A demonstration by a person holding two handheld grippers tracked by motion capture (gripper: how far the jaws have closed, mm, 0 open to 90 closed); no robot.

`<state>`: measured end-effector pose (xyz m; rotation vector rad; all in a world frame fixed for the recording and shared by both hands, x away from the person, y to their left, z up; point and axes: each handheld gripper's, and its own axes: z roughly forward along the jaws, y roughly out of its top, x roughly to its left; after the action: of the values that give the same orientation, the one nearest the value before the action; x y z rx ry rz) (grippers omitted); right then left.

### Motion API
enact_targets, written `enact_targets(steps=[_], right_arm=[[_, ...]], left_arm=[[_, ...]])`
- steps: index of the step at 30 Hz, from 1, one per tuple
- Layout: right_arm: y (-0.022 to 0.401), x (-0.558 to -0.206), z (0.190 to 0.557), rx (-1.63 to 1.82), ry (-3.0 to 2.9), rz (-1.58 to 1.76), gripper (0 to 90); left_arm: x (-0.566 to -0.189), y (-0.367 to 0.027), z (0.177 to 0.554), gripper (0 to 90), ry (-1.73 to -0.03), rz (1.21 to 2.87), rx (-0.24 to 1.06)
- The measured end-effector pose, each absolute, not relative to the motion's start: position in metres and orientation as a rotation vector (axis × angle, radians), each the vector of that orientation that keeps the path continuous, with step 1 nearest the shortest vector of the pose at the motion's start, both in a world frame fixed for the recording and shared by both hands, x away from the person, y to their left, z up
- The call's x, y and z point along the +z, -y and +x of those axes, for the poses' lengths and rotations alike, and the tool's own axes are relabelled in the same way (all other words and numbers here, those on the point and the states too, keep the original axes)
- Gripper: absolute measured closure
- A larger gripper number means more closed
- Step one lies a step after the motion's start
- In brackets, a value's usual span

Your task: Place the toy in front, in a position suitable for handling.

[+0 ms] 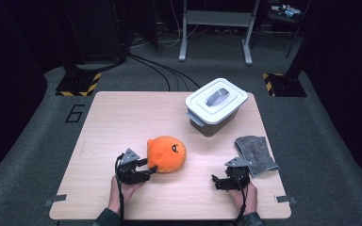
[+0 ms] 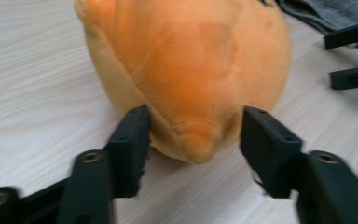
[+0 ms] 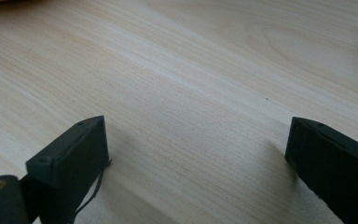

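Note:
An orange plush toy (image 1: 167, 153) with a small dark face lies on the wooden table (image 1: 122, 117), near its front middle. My left gripper (image 1: 150, 168) reaches in from the toy's left, and in the left gripper view its two black jaws press against both sides of the plush toy's (image 2: 191, 60) lower bulge, so the left gripper (image 2: 193, 135) is shut on it. My right gripper (image 1: 215, 181) rests on the table at the front right, pointing left. In the right gripper view the right gripper (image 3: 198, 149) stands wide open over bare wood.
A white lidded container (image 1: 215, 106) with a grey handle stands at the back right of the table. A folded grey cloth (image 1: 256, 154) lies just behind my right gripper, near the right edge. Cables and stand legs cover the floor beyond the table.

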<state>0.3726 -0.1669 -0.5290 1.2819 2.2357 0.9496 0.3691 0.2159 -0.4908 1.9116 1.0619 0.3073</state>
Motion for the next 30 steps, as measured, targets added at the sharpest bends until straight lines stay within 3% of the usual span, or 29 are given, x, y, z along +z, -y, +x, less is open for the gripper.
enact_targets(steps=[13,22,30], right_arm=[[0.168,-0.527,0.374,0.957,-2.245,1.317,5.4],[0.191,-0.491,0.379,0.929,-2.128,1.341,6.7],[0.242,-0.475,0.400,0.797,-1.996,1.507,5.7]], left_arm=[[-0.491,-0.211,0.374,71.6,-1.055,1.980,0.336],[-0.492,-0.214,0.381,74.9,-1.036,1.982,0.320],[-0.492,-0.217,0.384,75.6,-1.019,1.987,0.293]])
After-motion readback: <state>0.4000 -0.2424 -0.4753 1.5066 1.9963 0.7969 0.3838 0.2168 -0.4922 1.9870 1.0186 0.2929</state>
